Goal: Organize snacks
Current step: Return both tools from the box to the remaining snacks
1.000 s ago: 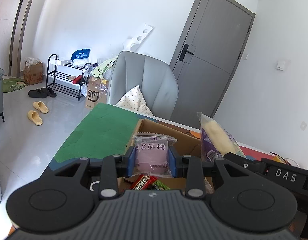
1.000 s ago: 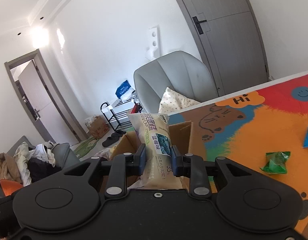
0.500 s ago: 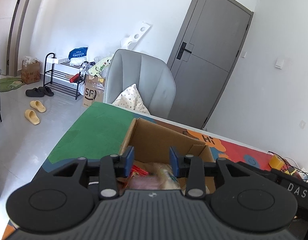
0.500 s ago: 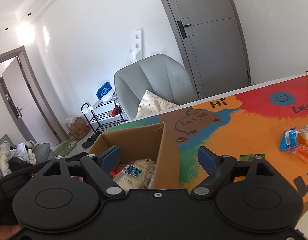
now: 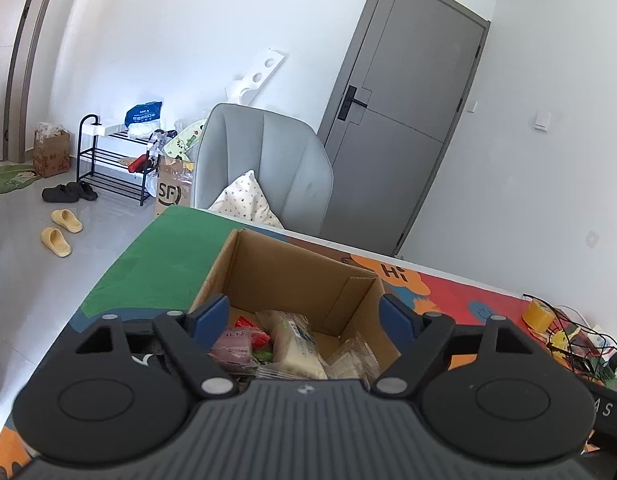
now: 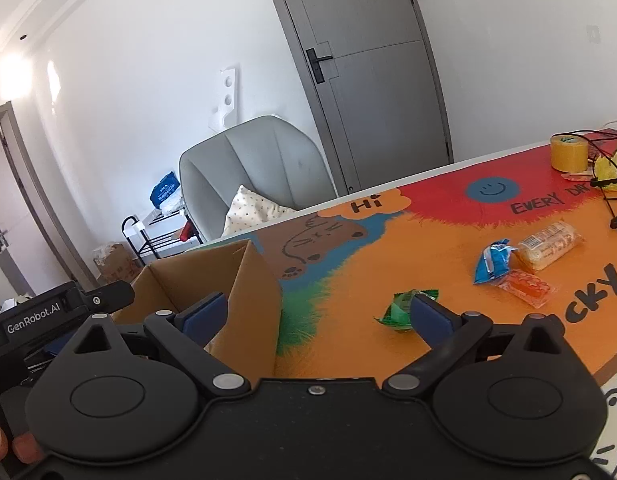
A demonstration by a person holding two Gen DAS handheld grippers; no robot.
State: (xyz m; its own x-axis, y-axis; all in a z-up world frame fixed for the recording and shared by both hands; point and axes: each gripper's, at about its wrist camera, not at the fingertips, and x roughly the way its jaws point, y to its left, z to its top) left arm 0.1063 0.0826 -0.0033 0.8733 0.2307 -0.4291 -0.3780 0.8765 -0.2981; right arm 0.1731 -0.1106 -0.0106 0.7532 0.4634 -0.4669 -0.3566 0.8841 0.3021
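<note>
Both tongs gape empty at the cardboard box (image 5: pixel 284 268)
Left tongs (image 5: pixel 304 318) and right tongs (image 6: pixel 320 312) have just been opening, nothing between them; snack packets (image 5: pixel 276 340) lie inside

Black grippers, blue fingers (image 5: pixel 207 317), silver screws.

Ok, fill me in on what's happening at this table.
A person is sorting snacks into a cardboard box. Both tools, left and right, have just been opening and now hold nothing; a pink packet and a pale bar lie inside. A green packet, blue packet and others remain on the mat.
</note>
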